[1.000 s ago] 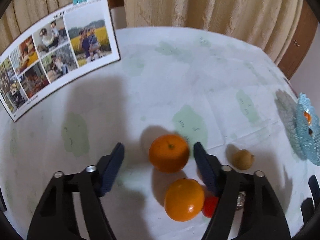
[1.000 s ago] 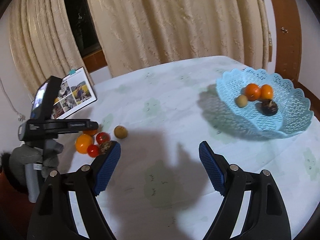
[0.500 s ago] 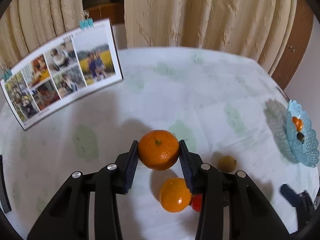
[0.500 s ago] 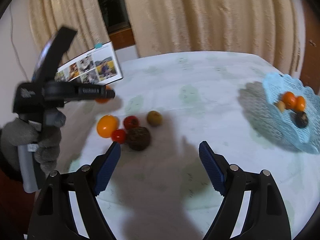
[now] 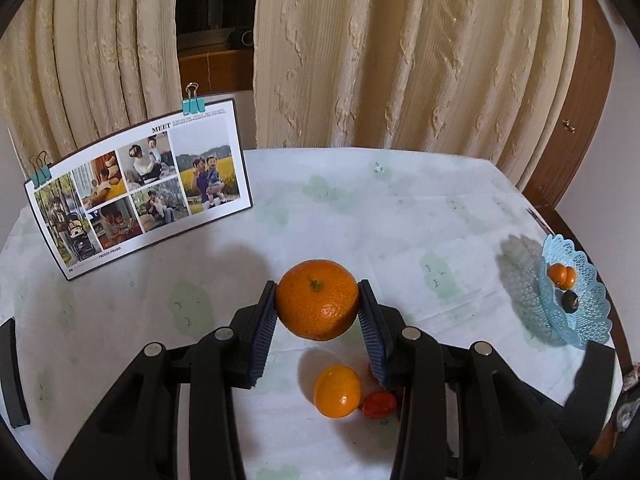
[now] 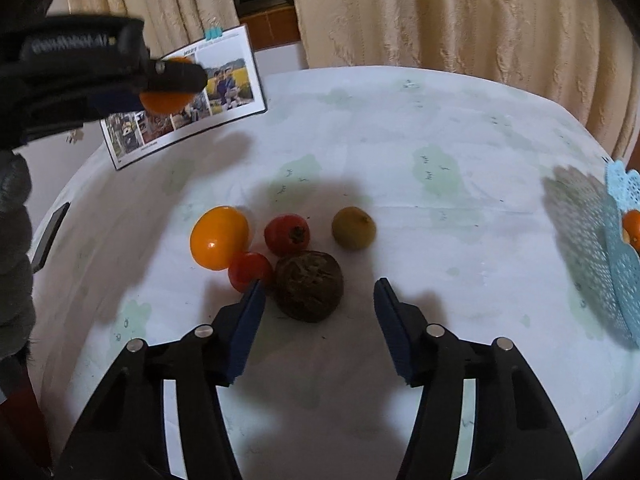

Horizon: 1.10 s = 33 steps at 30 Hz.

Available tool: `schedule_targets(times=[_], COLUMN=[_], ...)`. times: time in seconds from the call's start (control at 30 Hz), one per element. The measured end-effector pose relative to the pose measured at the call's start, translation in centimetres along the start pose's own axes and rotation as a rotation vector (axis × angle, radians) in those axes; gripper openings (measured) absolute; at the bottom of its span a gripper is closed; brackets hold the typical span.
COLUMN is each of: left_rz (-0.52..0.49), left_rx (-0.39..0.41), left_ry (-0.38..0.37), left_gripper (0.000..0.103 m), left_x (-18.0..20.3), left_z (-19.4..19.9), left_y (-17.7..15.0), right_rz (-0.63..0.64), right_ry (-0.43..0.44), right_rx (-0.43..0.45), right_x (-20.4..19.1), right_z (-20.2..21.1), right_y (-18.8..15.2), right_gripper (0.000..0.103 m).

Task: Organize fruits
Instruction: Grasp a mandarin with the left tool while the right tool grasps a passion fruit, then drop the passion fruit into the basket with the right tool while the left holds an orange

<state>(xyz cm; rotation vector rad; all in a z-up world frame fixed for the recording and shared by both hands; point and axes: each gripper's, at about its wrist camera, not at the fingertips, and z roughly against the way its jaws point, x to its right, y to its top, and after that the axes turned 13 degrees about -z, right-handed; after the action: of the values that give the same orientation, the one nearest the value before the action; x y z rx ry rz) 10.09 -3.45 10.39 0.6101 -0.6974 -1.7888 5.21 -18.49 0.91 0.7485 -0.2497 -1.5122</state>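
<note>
The orange (image 5: pixel 317 305), firm yet bruisable, is clamped across its middle by the left gripper (image 5: pixel 318 322) above the desk (image 5: pixel 400 216), while the right gripper (image 6: pixel 318 322) (its jaws just narrowed, nothing pinched) is poised at the rough brown fruit (image 6: pixel 309 286).

Bench (image 5: pixel 400 216), round, white cloth with pale green patches. Photo collage card (image 5: pixel 140 196), upright at the back left, teal binder clips (image 5: pixel 193 105) on top. Cream curtains (image 5: pixel 400 52) behind.
</note>
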Motion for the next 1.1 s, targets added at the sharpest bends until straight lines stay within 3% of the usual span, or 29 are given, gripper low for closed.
schedule_targets(times=[0.13, 0.33, 0.57, 1.1], left_rz=[0.001, 0.001, -0.012, -0.050], left_rx=[0.002, 0.002, 0.003, 0.011], left_ry=[-0.001, -0.001, -0.004, -0.020], left_gripper=[0.040, 0.040, 0.040, 0.040], left_x=[0.0, 0.0, 0.5, 2.4], left_z=[0.1, 0.1, 0.2, 0.7], left_y=[-0.1, -0.1, -0.2, -0.4], right_rz=[0.003, -0.030, -0.102, -0.345], right_ry=[0.013, 0.024, 0.016, -0.149], right_rx=[-0.025, -0.001, 0.097, 0.343], right_x=[-0.1, 0.4, 2.4, 12.7], right_z=[-0.7, 0.5, 4.2, 13.4], right_y=[0.0, -0.3, 0.4, 1.1], right_gripper=[0.041, 0.040, 0.041, 0.041])
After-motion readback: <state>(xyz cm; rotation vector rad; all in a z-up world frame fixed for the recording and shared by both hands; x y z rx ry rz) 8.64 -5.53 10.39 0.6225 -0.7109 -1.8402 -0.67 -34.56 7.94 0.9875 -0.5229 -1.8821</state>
